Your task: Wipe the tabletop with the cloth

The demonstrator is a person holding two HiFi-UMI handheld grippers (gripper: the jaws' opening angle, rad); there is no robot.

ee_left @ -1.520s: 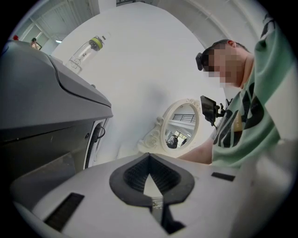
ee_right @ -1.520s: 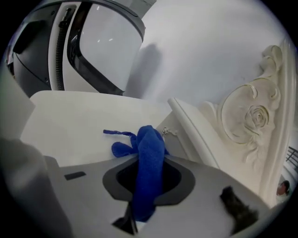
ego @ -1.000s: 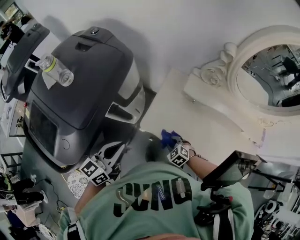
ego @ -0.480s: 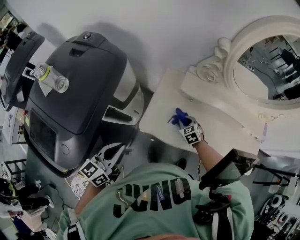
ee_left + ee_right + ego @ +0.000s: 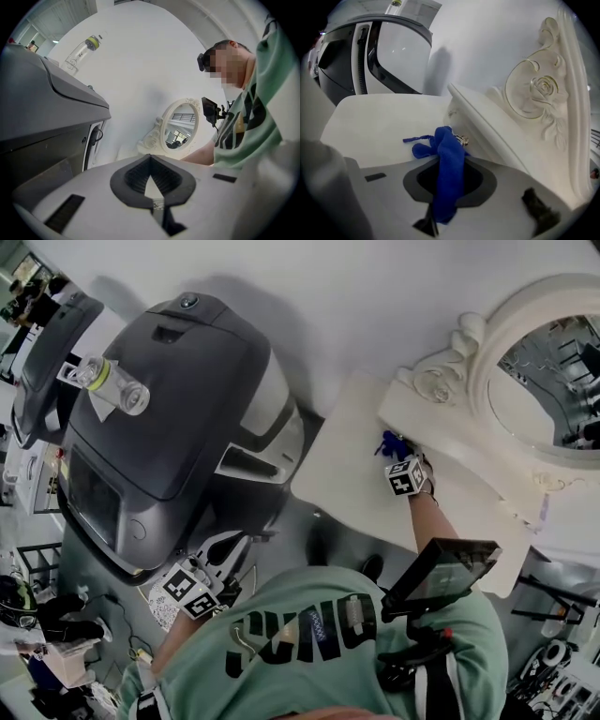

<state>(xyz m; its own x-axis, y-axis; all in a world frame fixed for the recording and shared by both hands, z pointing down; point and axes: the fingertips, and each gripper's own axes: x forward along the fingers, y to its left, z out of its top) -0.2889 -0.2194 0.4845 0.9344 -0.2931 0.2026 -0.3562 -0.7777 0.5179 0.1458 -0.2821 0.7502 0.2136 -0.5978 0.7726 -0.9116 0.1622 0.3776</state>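
Right gripper view shows the right hand-held gripper (image 5: 450, 161) clamped on the blue cloth (image 5: 446, 183), which lies bunched on the worktop (image 5: 379, 122) against the mirror base (image 5: 492, 129) at 2 o'clock, where it may snag on the metal fitting (image 5: 462, 139); the left hand-held gripper (image 5: 150, 159) is closed and empty.

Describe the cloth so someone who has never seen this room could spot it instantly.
Find the ornate cream mirror standing on the white tabletop, beside the big dark grey machine. Just in front of the mirror's base, the right tongs pinch a small crumpled cloth. It is the only bright blue thing among cream, white and grey.
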